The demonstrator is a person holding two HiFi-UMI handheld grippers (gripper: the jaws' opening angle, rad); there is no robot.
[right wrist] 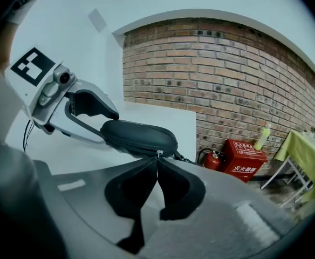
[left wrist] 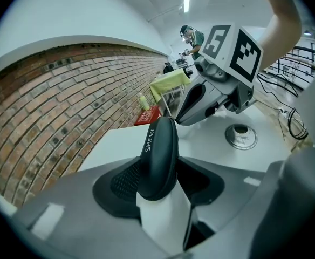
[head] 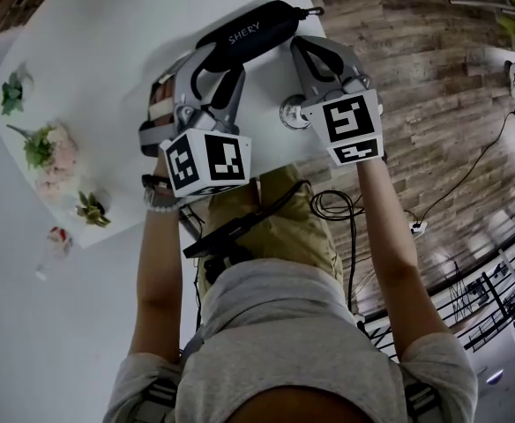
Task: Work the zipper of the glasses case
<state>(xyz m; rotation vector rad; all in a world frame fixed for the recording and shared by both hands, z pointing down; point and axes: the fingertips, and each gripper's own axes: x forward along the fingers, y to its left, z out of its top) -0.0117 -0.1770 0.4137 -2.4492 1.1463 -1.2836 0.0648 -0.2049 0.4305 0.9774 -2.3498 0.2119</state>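
The head view is looking steeply down over the person's arms onto the white table (head: 108,51). The left gripper view is sitting close behind its jaws, facing along the glasses case (left wrist: 158,155) toward the right gripper (left wrist: 185,112); the right gripper view is facing back the other way, with the zipper pull (right wrist: 157,153) at its jaws, the left gripper (right wrist: 106,124) beyond and the brick wall (right wrist: 227,80) behind. All three are sharing the case and tabletop.

black glasses case (head: 249,32), long and rounded, white "shery" lettering facing up, zipped shut, at the far edge of the white table (head: 108,42). one end is clamped in the left hand-held gripper (left wrist: 157,179). small metal zipper pull (right wrist: 157,153) is pinched at the right hand-held gripper (right wrist: 156,163) tips.
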